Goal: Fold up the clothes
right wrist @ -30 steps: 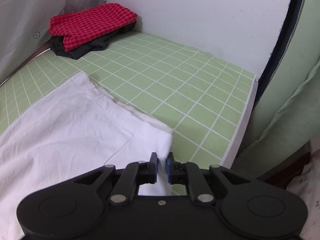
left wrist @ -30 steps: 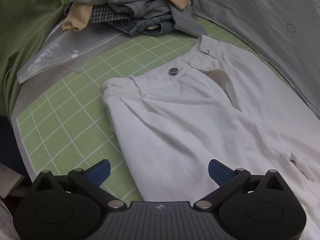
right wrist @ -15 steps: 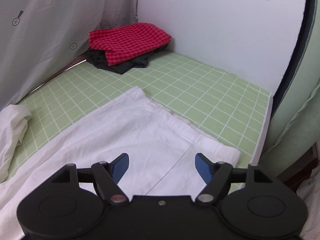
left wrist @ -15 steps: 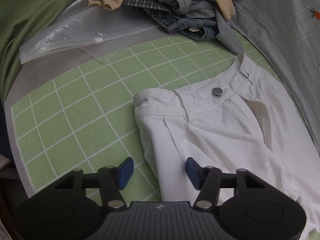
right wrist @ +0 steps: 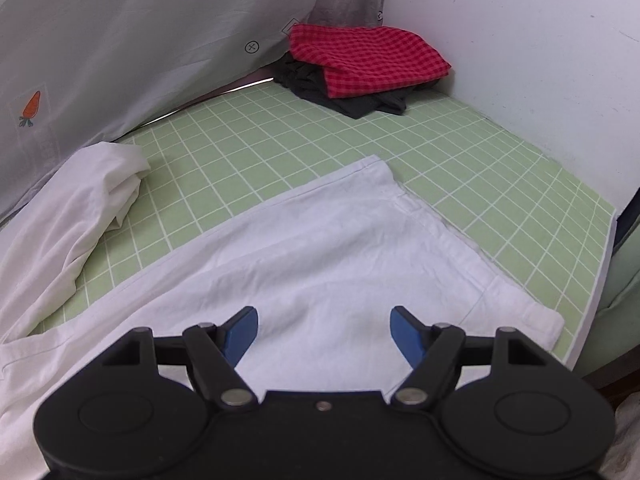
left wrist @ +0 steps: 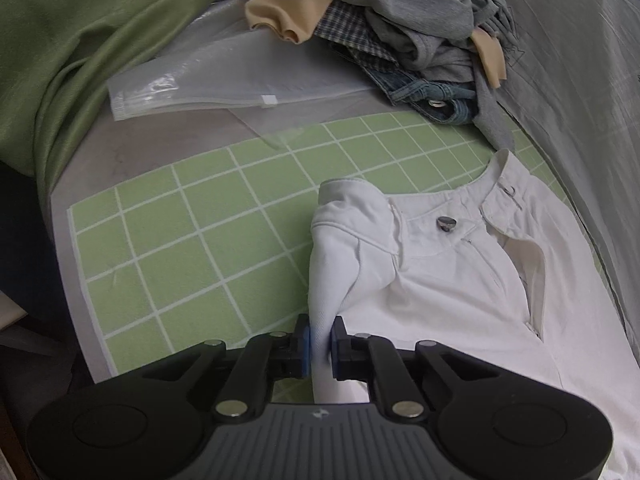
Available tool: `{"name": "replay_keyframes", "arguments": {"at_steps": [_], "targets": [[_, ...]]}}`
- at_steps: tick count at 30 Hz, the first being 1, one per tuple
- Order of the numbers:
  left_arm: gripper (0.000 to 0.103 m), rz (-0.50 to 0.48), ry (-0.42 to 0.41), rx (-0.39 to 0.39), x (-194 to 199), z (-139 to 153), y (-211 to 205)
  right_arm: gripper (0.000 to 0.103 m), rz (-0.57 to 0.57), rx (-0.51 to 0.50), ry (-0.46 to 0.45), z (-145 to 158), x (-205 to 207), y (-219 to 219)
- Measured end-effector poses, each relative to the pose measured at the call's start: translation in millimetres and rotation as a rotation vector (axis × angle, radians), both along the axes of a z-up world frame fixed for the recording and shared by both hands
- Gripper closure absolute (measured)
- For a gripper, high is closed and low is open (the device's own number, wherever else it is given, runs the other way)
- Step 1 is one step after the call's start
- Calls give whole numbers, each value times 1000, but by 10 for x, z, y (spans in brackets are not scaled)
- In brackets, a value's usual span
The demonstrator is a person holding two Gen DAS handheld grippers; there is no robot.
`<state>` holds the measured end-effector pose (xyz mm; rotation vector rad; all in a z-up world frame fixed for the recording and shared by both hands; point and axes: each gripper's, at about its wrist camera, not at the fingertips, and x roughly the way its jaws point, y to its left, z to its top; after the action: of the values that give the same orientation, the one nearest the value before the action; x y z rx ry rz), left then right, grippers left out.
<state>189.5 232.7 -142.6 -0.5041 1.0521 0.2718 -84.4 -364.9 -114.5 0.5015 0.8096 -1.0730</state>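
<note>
At the far left a green curtain (left wrist: pixel 80 52) hung beside the table, with a clear zip bag (left wrist: pixel 224 88) and a heap of unfolded clothes (left wrist: pixel 400 28) lying behind the green grid mat (left wrist: pixel 180 240). On that mat lay the white trousers (left wrist: pixel 460 280), waistband toward the heap, and the left gripper (left wrist: pixel 319 344) was pinched tight on a ridge of cloth at their hip edge, just below the waistband corner, which stood lifted off the mat. The bite looked shallow (only a thin fold showed between the pads), so a quick pull could let the fabric slip out, or could take the top layer alone and leave the back layer behind, skewing the fold. Further right, the trouser legs (right wrist: pixel 320 248) spread flat toward the hem, one leg bunched near the grey patterned curtain (right wrist: pixel 120 40). The right gripper (right wrist: pixel 324 330) hovered over them with its fingers spread and nothing between them, so the hem end was unheld and might drag or crumple if the left hand hauled. At the far right sat a folded red checked garment (right wrist: pixel 368 60) on a dark one (right wrist: pixel 360 102), well apart.
</note>
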Motion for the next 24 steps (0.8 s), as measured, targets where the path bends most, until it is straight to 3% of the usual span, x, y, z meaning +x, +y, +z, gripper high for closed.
{"name": "replay_keyframes", "arguments": {"at_steps": [3, 6, 7, 9, 11, 14, 24], "targets": [[90, -5, 10, 44, -26, 47, 5, 29, 2, 15, -7, -43, -4, -70], [81, -44, -1, 129, -43, 184, -103, 29, -4, 48, -30, -99, -19, -138], [75, -49, -9, 168, -40, 255, -152, 29, -4, 58, -39, -117, -12, -159], [42, -49, -45, 198, -31, 385, -238, 25, 5, 75, -56, -147, 18, -199], [34, -73, -101, 197, -8, 503, -356, 21, 20, 79, -61, -180, 99, -236], [22, -152, -116, 215, 115, 572, -621, 18, 65, 77, -56, -216, 278, -310], [16, -288, -15, 276, 716, 308, -1479, 15, 85, 120, -220, -151, 1009, -740]]}}
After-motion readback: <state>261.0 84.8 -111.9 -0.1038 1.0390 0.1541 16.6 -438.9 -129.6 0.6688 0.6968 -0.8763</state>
